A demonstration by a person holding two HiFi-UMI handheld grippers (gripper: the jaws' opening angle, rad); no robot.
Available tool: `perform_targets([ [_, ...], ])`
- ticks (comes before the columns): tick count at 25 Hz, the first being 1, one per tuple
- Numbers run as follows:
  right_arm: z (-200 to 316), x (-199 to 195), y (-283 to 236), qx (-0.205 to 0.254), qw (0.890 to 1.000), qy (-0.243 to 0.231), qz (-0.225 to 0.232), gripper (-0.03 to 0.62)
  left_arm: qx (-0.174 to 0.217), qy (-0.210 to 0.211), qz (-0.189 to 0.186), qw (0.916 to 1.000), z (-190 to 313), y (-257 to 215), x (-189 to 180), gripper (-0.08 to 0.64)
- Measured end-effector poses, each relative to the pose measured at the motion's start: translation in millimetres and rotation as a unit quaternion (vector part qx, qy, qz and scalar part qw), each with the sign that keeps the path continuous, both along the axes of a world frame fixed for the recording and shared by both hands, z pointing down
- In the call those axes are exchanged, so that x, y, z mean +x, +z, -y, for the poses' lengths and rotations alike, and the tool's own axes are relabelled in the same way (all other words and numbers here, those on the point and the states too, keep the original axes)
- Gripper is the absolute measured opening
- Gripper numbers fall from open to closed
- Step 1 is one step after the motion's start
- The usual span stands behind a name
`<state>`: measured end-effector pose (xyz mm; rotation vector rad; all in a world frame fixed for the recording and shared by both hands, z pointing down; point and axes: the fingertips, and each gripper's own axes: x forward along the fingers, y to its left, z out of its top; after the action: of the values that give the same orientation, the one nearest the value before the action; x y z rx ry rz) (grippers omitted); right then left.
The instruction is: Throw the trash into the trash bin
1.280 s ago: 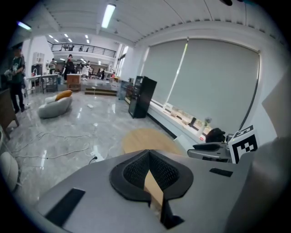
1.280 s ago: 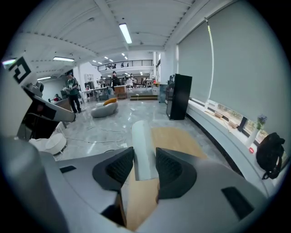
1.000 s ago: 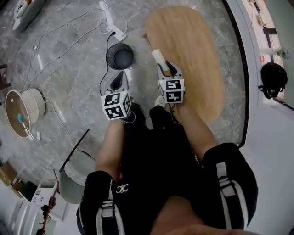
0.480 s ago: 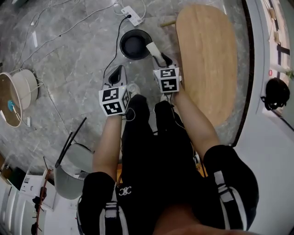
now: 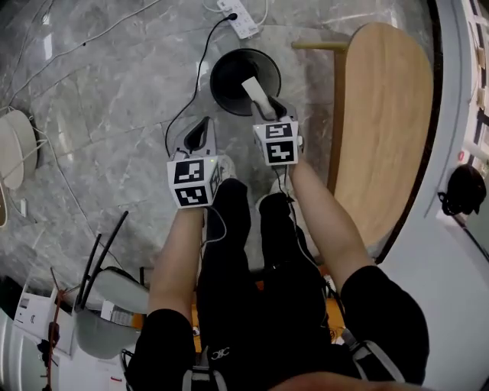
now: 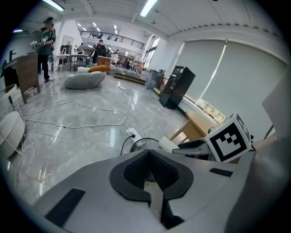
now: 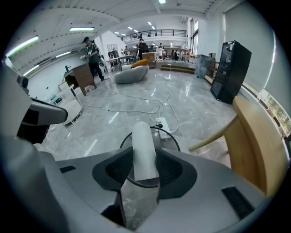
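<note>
A black round trash bin (image 5: 229, 76) stands on the marble floor just ahead of both grippers. My right gripper (image 5: 267, 108) is shut on a pale, tube-like piece of trash (image 5: 253, 93), which juts out over the bin's opening. In the right gripper view the trash (image 7: 143, 152) sits clamped between the jaws, with the bin's rim (image 7: 172, 138) below it. My left gripper (image 5: 200, 130) is shut and holds nothing, a little left of and nearer than the bin. In the left gripper view its jaws (image 6: 149, 175) meet, and the bin's rim (image 6: 135, 144) shows beyond them.
A light wooden table (image 5: 390, 130) stands right of the bin. A white power strip (image 5: 238, 9) and cables lie on the floor behind the bin. A chair (image 5: 107, 302) is at the lower left. A black cabinet (image 7: 232, 68) and people are far off.
The bin has come closer in the head view and lies under the held trash, which was short of it before. Both grippers advanced together; their grip is unchanged.
</note>
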<state>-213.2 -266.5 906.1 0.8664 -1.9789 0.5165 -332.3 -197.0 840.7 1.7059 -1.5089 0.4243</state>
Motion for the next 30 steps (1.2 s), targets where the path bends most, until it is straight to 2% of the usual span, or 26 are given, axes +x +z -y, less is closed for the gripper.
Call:
perform_targets([
  [4,10.0,-6.3,47.2,-0.01,1.0,0.008,0.009,0.155,-0.01,0.009,0.009,0.9999,4.7,43.8,-10.4,0.012],
  [8,10.1,-5.6,73.0,-0.01,1.0,0.016,0.01,0.155,-0.016,0.002,0.013,0.9998,-0.6,61.1,-16.6,0.012],
  [14,3.5,-6.2,59.1,0.003,0.997,0.065,0.045,0.169,-0.025,-0.013,0.01,0.9995,-17.9,59.7,-24.8,0.012],
  [15,1.3,-4.4,50.0,0.005,0.996,0.078,0.05,0.136,-0.026,-0.017,0.008,0.9995,-20.3,55.5,-23.4,0.012],
  [16,-0.5,-1.9,37.0,0.012,0.994,0.09,0.055,0.047,-0.026,-0.02,0.006,0.9994,-21.7,49.2,-21.0,0.012],
  [17,-2.4,0.6,20.0,0.024,0.993,0.097,0.063,0.012,-0.023,-0.022,0.005,0.9995,-22.0,40.3,-17.5,0.012],
  [24,-2.1,22.4,-147.0,0.101,0.978,0.128,0.132,0.011,0.035,-0.024,0.005,0.9991,-6.4,-78.4,7.3,0.012],
  [27,0.8,39.5,-241.4,0.146,0.968,0.133,0.155,0.011,0.069,-0.027,0.009,0.9972,0.1,-156.4,21.1,0.012],
  [30,0.0,58.3,-344.3,0.198,0.956,0.128,0.175,0.011,0.111,-0.027,0.024,0.9932,8.2,-254.3,38.9,0.012],
])
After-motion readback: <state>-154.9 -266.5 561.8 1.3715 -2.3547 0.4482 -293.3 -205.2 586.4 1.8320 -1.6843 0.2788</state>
